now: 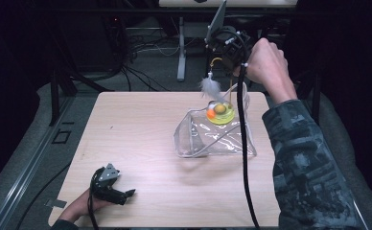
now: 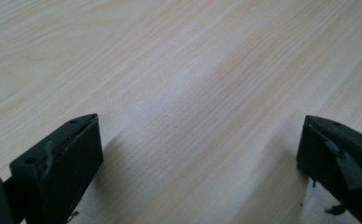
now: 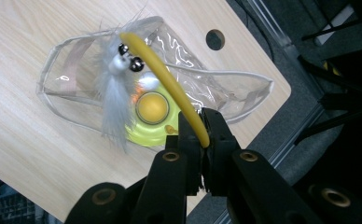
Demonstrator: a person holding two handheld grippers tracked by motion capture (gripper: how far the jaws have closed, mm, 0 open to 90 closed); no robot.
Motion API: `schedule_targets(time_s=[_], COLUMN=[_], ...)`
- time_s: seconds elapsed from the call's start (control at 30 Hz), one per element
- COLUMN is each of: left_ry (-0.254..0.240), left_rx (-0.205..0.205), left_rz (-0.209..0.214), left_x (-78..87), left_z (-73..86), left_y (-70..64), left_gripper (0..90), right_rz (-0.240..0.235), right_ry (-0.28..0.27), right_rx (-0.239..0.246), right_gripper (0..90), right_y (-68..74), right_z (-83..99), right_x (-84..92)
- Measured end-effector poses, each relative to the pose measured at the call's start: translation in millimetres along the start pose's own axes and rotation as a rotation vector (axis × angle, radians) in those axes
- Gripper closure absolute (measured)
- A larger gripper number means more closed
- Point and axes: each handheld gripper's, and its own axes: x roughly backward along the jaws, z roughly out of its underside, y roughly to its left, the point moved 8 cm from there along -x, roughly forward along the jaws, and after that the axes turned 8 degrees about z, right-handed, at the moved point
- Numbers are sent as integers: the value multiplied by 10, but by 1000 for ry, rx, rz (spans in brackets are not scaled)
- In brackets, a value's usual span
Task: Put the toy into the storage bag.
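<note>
The right gripper [image 3: 201, 140] is hanging above the far right part of the table [image 1: 141, 143], its jaws clamping shut on a yellow rod [image 3: 170, 84], pads pressing it from both sides. The rod is arching up and away from the jaws; at its far end a white feather [image 3: 115, 100] with two small dark bells [image 3: 130, 58] is dangling. In the high view the feather [image 1: 212, 87] is hanging just above the toy's yellow base [image 1: 221, 115], which is holding an orange ball [image 1: 219, 109]. The base is sitting at the mouth of a clear plastic pouch [image 1: 213, 139] that is lying on the right half of the table; whether the base is inside or just on the pouch I cannot tell. The left gripper [image 1: 126, 195] is resting low at the near left corner, well apart from the pouch. Its jaws are standing wide apart over bare wood [image 2: 184, 84], gripping nothing.
</note>
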Motion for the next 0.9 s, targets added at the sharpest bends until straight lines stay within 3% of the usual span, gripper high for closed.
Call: schedule_targets(time_s=[0.13, 0.47, 0.67, 0.9], left_ry=[0, 0, 0, -1], left_rx=[-1, -2, -2, -2], left_rz=[0, 0, 0, 0], left_x=[0, 0, 0, -1], left_z=[-1, -1, -2, -2], left_y=[1, 1, 2, 1], left_gripper=[1, 1, 1, 1], right_rz=[-5, -25, -20, -39], right_ry=[27, 39, 62, 68], right_rx=[12, -18, 10, 1], right_gripper=[875, 874, 875, 875], right_y=[34, 79, 124, 151], right_z=[10, 74, 121, 190], right_x=[-99, -377, -491, -617])
